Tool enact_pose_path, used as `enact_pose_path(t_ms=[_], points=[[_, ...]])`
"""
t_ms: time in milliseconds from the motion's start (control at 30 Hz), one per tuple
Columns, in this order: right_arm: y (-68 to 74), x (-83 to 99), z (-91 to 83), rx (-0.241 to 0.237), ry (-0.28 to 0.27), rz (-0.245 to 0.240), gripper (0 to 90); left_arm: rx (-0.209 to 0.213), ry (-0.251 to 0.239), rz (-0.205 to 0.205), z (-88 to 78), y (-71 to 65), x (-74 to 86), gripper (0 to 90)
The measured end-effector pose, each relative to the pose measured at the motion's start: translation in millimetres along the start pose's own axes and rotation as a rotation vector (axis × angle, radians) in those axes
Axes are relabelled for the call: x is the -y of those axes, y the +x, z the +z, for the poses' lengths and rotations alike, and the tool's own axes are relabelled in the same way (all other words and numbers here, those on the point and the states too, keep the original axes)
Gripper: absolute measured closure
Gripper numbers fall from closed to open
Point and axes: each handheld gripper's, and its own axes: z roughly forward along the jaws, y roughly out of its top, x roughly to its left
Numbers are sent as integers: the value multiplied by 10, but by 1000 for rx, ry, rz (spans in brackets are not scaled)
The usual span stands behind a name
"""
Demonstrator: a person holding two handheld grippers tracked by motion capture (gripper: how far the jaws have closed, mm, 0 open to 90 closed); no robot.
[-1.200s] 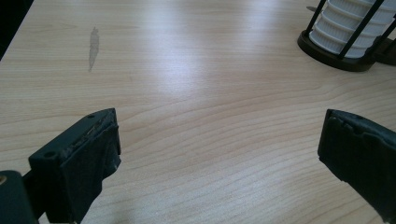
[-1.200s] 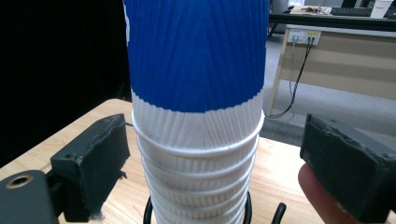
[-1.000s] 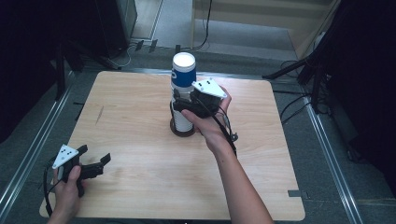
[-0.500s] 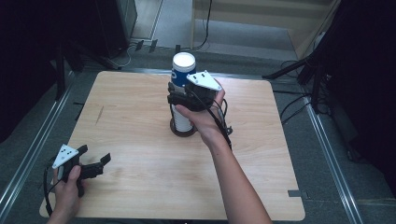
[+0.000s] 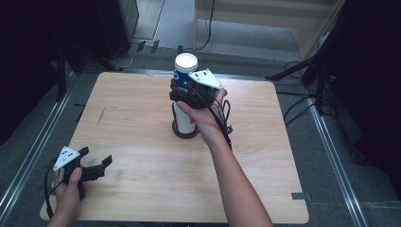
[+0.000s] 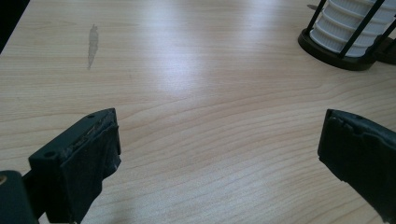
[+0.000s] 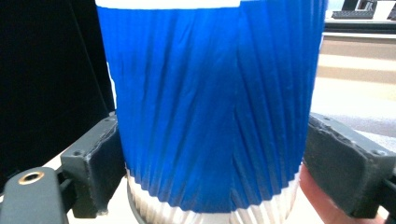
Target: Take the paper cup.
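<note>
A blue ribbed paper cup (image 5: 180,75) with a white rim tops a stack of white cups (image 5: 185,119) standing in a black wire holder at the table's middle. My right gripper (image 5: 177,89) reaches the cup from the right at mid-height. Its jaws have just been closing with the blue cup (image 7: 212,116) between them, and both pads (image 7: 98,163) now press its sides. My left gripper (image 5: 97,165) rests low at the near left corner, jaws wide open (image 6: 219,154) over bare wood. The holder's base (image 6: 348,44) shows far ahead of it.
The wooden table (image 5: 132,109) has a small dark mark (image 6: 92,44) on its left part. Metal rails run along both sides, with cables and dark stands on the floor beyond the far edge.
My right gripper has shifted a little left and up against the blue cup, and its jaws have narrowed onto it. The left gripper has stayed where it was.
</note>
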Motion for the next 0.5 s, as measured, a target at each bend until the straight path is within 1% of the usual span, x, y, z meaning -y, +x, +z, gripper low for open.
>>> enact_pose_path(t_ms=[233, 367, 500], points=[[1, 3, 23, 2, -16, -1, 125, -2, 0, 0, 2, -1, -1, 0], [11, 11, 24, 10, -30, -17, 126, -2, 1, 1, 1, -2, -1, 0], [12, 11, 25, 6, -35, -23, 144, -2, 1, 1, 1, -2, -1, 0]])
